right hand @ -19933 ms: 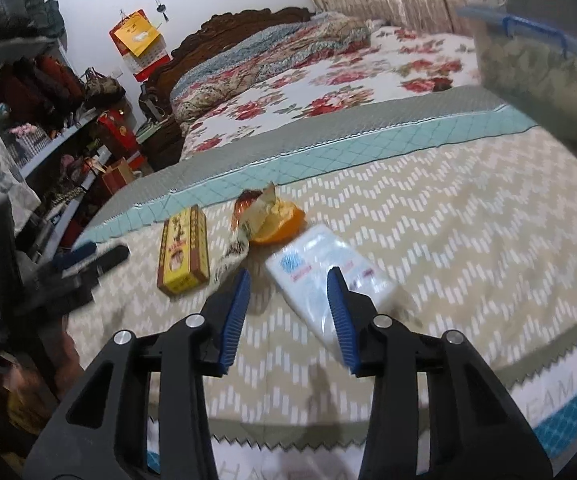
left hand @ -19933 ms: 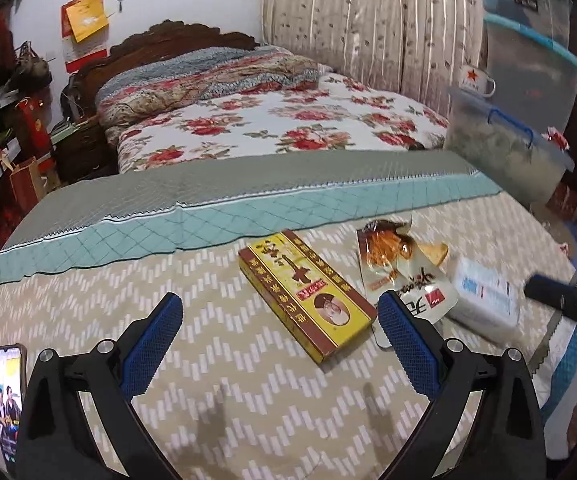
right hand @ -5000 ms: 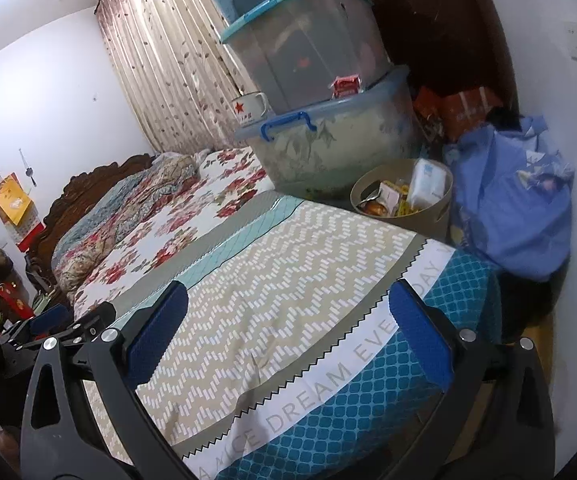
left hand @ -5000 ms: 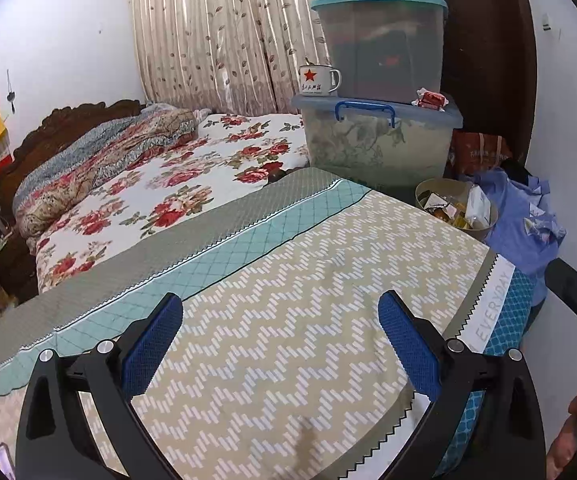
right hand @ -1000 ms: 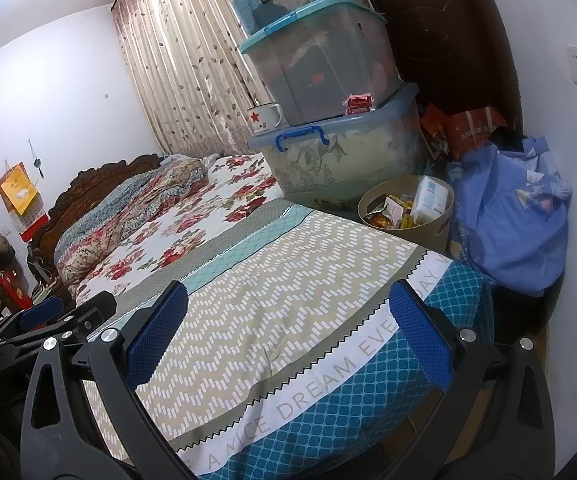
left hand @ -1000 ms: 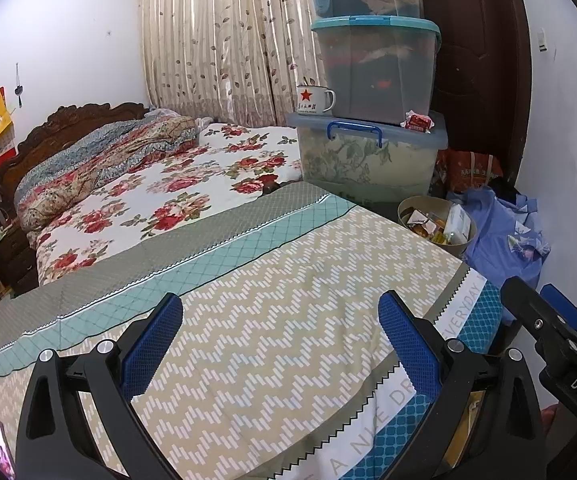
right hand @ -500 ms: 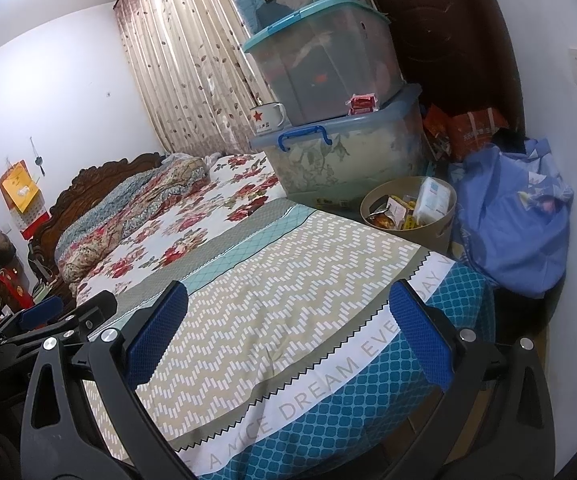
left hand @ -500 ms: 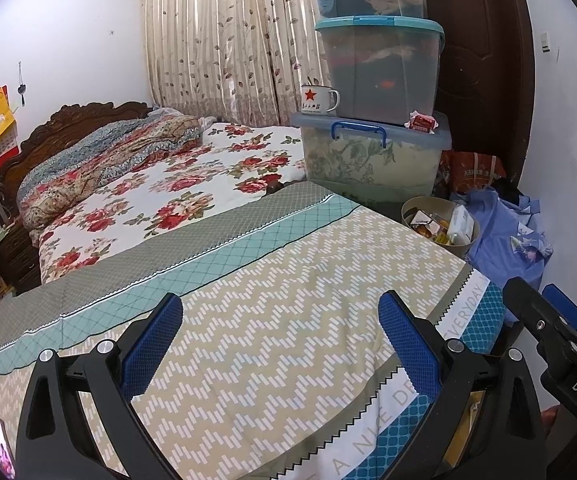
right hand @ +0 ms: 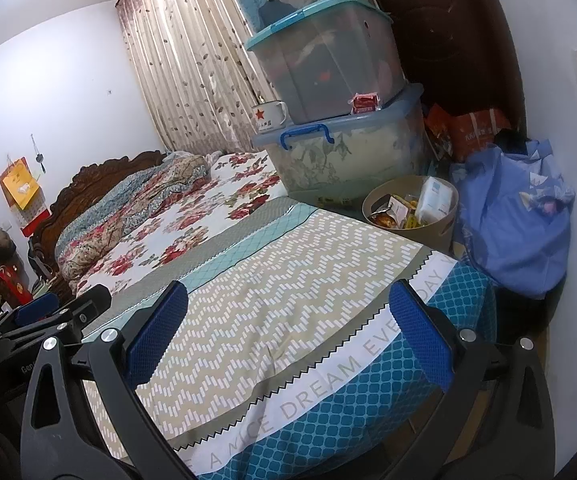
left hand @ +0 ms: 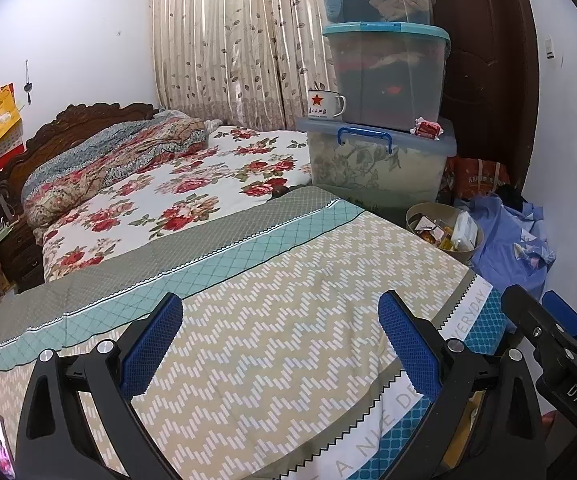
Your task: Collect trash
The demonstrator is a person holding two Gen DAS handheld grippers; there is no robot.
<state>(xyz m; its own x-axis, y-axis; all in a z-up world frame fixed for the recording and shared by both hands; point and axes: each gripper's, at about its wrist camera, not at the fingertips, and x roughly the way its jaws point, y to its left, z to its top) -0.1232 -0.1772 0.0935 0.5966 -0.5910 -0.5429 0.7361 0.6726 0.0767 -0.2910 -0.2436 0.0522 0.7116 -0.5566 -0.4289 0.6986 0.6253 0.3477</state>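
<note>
Left gripper (left hand: 280, 344): jaws wide apart, nothing between them, held over the zigzag bedspread (left hand: 272, 320). Right gripper (right hand: 288, 334): jaws likewise spread, nothing held, over the same bedspread near its blue lettered border.

Trash: sits in a round tan basket (right hand: 444, 226) on the floor past the far corner of the bed, well apart from both pairs of jaws, ahead and to the right of them. Contents visible: one white tissue pack (right hand: 432, 196) standing on end, one snack wrapper (right hand: 392, 208), some yellow packaging beneath; exact piece count cannot be told. Same basket in left wrist view (left hand: 412, 216).

Other containers: 3 clear lidded storage bins (left hand: 384, 76) stacked just behind the basket, holding folded fabric. On the bottom bin's lid: 1 white enamel mug (left hand: 324, 104) with red star, 1 small red packet (left hand: 428, 127). Blue cloth bundle (right hand: 512, 216) just right of the basket
</note>
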